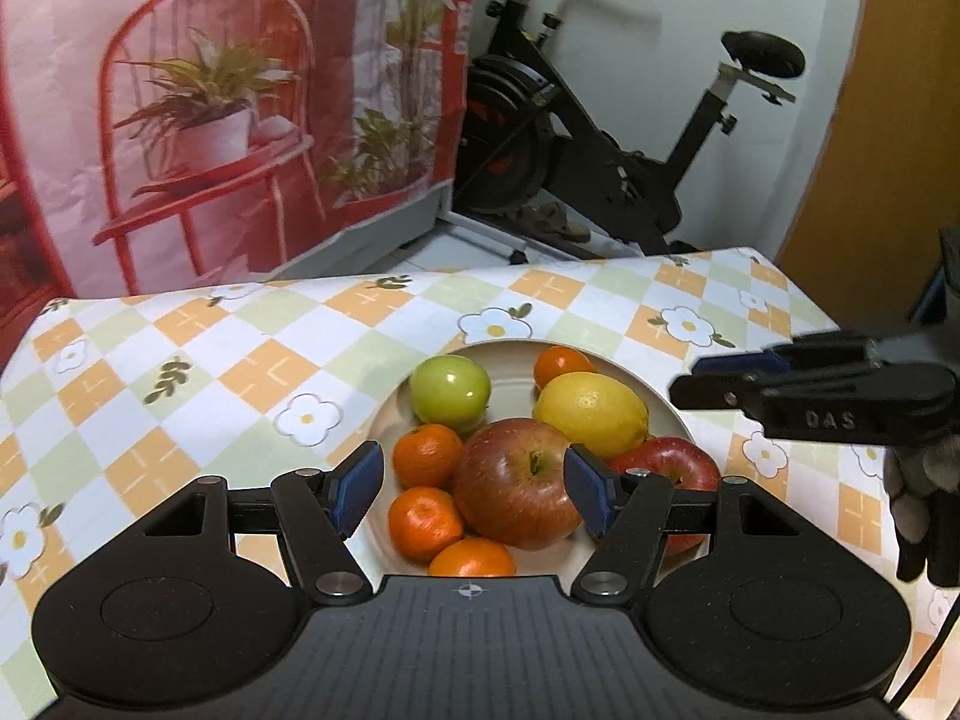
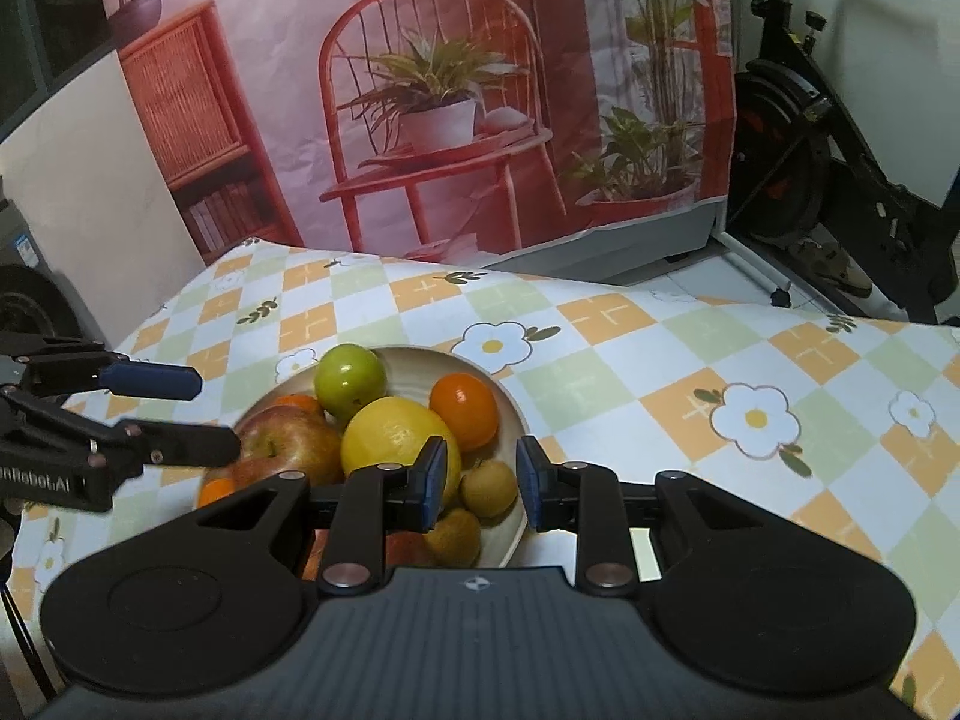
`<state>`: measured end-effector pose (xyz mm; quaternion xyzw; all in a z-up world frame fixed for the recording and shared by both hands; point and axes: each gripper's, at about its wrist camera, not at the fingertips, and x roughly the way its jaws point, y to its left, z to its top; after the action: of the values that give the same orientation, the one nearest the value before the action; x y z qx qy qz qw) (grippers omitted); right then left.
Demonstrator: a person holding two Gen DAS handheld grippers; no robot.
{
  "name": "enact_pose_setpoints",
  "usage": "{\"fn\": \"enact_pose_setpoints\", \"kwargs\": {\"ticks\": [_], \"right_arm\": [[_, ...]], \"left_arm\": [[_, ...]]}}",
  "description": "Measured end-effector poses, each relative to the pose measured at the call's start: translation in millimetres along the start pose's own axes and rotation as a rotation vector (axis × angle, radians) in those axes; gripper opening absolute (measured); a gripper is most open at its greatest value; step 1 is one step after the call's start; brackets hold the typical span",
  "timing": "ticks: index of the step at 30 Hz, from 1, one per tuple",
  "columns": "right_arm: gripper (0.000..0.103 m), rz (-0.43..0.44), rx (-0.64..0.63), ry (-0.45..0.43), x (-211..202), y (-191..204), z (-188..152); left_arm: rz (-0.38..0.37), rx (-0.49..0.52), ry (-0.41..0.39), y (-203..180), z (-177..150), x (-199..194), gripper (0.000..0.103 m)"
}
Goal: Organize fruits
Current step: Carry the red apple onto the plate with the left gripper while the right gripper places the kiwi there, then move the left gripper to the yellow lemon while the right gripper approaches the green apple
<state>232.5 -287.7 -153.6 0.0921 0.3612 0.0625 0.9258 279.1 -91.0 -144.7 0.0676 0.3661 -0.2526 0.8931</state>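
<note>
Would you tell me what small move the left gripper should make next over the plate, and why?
Probably lower the left gripper onto the large red apple: its jaws stand open and empty, the apple sits framed between them on top of the pile on the plate, and the right gripper holds nothing.

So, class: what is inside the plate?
The plate holds a green apple, a lemon, two red apples, tangerines and small brown fruits. Whatever lies beneath the pile is covered.

Table [image 1: 198, 372] w/ a checked cloth, orange, green & white squares plus daisy prints. One pale plate [image 1: 672, 414] sits directly on it, heaped w/ fruit. Cloth looks slightly rumpled at the far edge, I think.
</note>
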Motion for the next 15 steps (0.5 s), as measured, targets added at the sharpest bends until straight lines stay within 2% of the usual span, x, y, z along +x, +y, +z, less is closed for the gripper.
{"fn": "enact_pose_setpoints", "kwargs": {"ticks": [15], "right_arm": [[0.029,-0.001,0.084,-0.059,-59.8,30.1,-34.6]], "left_arm": [[0.113,-0.055,-0.038,-3.2,-27.8,-73.8,0.069]]}}
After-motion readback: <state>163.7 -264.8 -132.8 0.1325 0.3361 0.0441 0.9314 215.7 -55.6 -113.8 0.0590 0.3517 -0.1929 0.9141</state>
